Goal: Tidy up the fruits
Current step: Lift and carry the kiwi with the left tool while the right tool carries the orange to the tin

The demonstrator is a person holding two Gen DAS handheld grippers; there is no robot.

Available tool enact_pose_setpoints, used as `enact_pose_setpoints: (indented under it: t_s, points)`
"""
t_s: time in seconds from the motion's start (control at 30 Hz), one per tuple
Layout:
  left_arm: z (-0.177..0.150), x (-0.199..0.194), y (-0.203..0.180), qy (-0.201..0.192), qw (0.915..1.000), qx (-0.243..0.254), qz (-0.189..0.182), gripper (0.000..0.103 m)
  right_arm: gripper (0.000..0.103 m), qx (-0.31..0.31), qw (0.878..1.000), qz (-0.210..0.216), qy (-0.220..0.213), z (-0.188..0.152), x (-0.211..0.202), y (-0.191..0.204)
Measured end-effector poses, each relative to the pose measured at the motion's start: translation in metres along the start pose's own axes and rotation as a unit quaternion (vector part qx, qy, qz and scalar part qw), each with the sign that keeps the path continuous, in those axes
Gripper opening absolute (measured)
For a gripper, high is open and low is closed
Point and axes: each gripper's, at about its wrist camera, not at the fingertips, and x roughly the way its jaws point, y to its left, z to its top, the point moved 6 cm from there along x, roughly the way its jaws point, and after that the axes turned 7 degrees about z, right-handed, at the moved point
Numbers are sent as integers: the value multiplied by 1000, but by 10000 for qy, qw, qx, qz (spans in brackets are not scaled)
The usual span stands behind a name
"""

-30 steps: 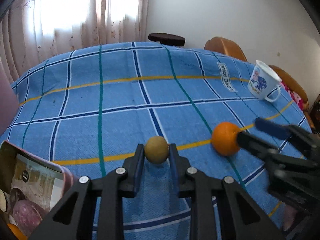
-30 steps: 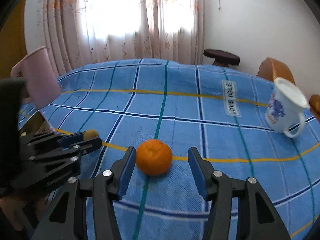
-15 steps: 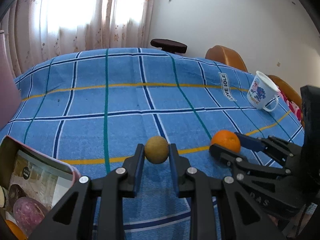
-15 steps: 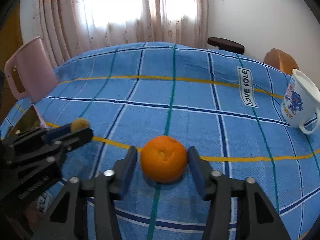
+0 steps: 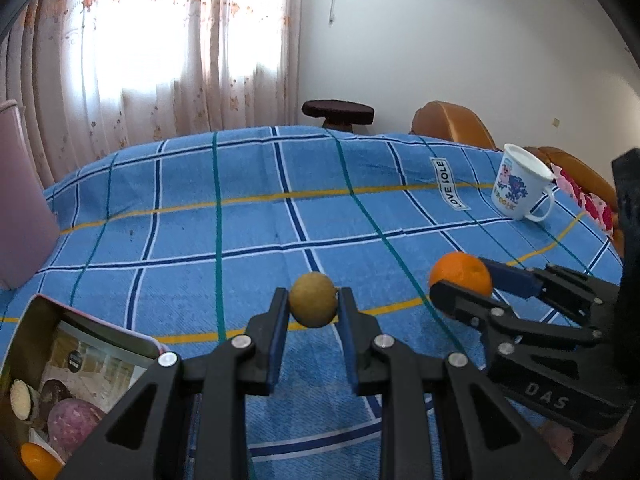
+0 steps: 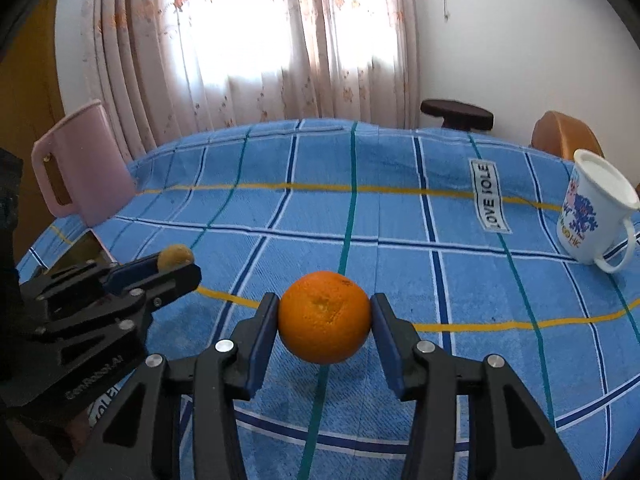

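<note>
My left gripper (image 5: 313, 304) is shut on a small brown-green round fruit (image 5: 313, 299), held just above the blue checked tablecloth (image 5: 256, 224). To its right, my right gripper (image 6: 324, 318) is shut on an orange (image 6: 323, 317), its pads pressing both sides. The left wrist view shows that orange (image 5: 460, 274) in the right gripper (image 5: 464, 284). From the right wrist view the brown fruit (image 6: 175, 256) sits in the left gripper (image 6: 176, 266). A metal tin (image 5: 24, 336) at the lower left holds several fruits, among them a purple one (image 5: 72, 420).
A white printed mug (image 5: 520, 184) stands at the right of the cloth, also visible as the mug (image 6: 592, 216). A pink jug (image 6: 80, 168) stands at the left near the tin. Beyond the table are a dark stool (image 5: 338, 110), brown chairs (image 5: 452, 124) and a curtained window.
The right gripper closed onto the orange and lifted it slightly. Both views tilted upward a little. The left gripper kept its hold on the brown fruit.
</note>
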Motion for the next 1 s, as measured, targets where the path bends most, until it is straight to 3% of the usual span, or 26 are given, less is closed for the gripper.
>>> enact_pose_setpoints:
  t_s: [1.0]
  points:
    - [6, -35, 1, -890, 9956, 49, 279, 26, 48, -394, 9923, -224, -1156, 8, -45, 14]
